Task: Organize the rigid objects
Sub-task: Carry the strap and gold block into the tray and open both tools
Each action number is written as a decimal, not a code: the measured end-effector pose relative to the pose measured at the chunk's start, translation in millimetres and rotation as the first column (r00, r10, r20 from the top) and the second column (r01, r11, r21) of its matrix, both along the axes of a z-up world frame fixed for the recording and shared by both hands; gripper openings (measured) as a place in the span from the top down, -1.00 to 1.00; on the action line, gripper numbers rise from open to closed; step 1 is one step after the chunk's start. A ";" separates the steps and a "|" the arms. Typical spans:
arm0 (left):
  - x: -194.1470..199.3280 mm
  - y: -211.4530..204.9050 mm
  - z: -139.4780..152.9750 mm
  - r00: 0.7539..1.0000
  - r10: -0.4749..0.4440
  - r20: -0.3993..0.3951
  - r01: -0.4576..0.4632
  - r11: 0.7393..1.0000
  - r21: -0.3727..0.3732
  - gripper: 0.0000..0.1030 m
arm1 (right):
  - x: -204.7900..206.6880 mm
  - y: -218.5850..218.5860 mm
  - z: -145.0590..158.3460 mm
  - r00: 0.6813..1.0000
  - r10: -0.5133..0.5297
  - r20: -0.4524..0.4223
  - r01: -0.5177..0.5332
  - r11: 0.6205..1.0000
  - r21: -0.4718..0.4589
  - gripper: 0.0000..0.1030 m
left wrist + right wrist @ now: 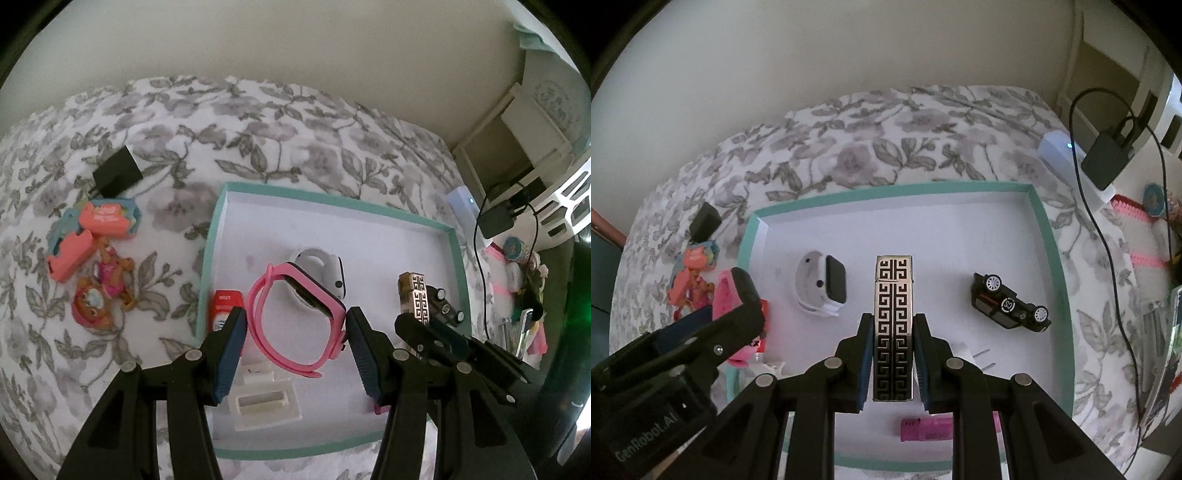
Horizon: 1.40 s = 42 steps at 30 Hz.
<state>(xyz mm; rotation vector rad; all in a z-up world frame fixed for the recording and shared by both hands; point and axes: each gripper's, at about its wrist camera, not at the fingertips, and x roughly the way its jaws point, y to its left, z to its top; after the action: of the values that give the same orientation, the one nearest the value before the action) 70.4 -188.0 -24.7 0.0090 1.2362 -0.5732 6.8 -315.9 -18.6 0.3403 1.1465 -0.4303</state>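
A teal-rimmed white tray (218,206) (1045,229) lies on a floral bedspread. My left gripper (295,321) is shut on a pink smartwatch (295,306) and holds it over the tray. My right gripper (892,328) is shut on a silver lighter with a black key pattern (893,314), also seen in the left wrist view (413,295). In the tray lie a white smartwatch (822,284), a black toy car (1012,306), a white plastic holder (264,402), a red tube (225,306) and a pink object (925,430).
Orange and pink toys (92,251) and a black cube charger (116,173) lie on the bedspread left of the tray. A white power strip with a black adapter and cable (1104,158) and cluttered items sit to the right.
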 end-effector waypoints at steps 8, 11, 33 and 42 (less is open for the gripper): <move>3.1 -4.8 -12.2 0.999 0.006 -0.037 -0.006 1.000 -0.005 -0.11 | -0.4 -6.6 -9.7 1.000 -0.015 -0.008 0.015 1.000 0.018 0.57; 3.0 -5.9 -16.0 0.999 0.006 -0.052 -0.006 1.000 -0.003 -0.11 | -0.8 -7.6 -12.8 1.000 -0.015 -0.017 0.016 1.000 0.019 0.57; 9.5 1.0 -13.7 0.996 0.023 -0.085 -0.022 1.000 0.002 -0.14 | 1.8 -6.3 -15.0 0.998 -0.015 -0.063 0.015 1.000 0.000 0.52; 15.1 24.7 15.0 0.997 0.070 -0.017 -0.071 0.997 -0.018 -0.14 | 0.7 3.1 24.9 1.000 0.004 0.007 -0.003 0.997 -0.078 0.53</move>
<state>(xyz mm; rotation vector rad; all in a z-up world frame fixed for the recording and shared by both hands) 85.5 -163.3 -9.6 -0.0549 1.2423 -0.5242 7.6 -312.8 6.3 0.2716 1.1202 -0.4689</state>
